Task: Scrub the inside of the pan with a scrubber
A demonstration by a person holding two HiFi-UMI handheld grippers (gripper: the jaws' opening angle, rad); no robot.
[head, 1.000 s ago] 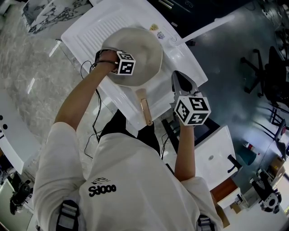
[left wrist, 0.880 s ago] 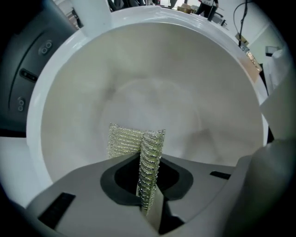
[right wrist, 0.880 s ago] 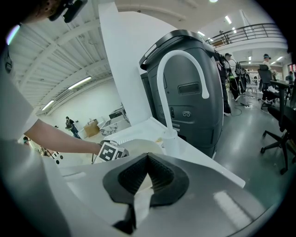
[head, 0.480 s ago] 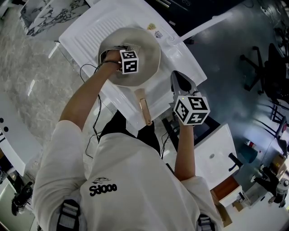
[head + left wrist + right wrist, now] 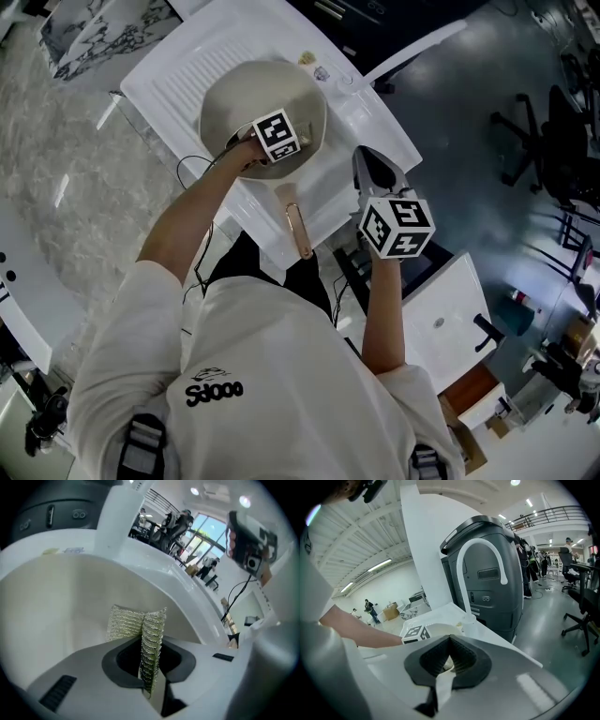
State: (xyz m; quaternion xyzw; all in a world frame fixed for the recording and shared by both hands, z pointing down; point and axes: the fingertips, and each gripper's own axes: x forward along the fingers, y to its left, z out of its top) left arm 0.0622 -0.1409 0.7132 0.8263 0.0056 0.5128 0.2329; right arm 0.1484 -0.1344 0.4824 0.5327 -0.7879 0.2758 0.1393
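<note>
The beige pan (image 5: 246, 98) lies in the white sink unit (image 5: 173, 66), its wooden handle (image 5: 298, 231) pointing towards me. My left gripper (image 5: 286, 131) is down inside the pan, near its right rim on the handle side, under its marker cube. In the left gripper view that gripper (image 5: 150, 641) is shut on a folded, silvery-green mesh scrubber (image 5: 138, 627), which stands against the pan's pale inner wall (image 5: 61, 602). My right gripper (image 5: 375, 173) hovers over the sink's right edge, apart from the pan. Its jaws (image 5: 449, 641) are shut with nothing between them.
A white curved faucet (image 5: 412, 52) rises at the sink's far right corner; its spout (image 5: 480, 569) also shows in the right gripper view, in front of a dark grey machine (image 5: 497, 583). The ribbed drainboard (image 5: 202, 56) lies left of the pan. A lower white unit (image 5: 445, 328) stands at right.
My left gripper has swept with the scrubber from the pan's left side across to the near right, towards the handle. The right gripper has stayed put.
</note>
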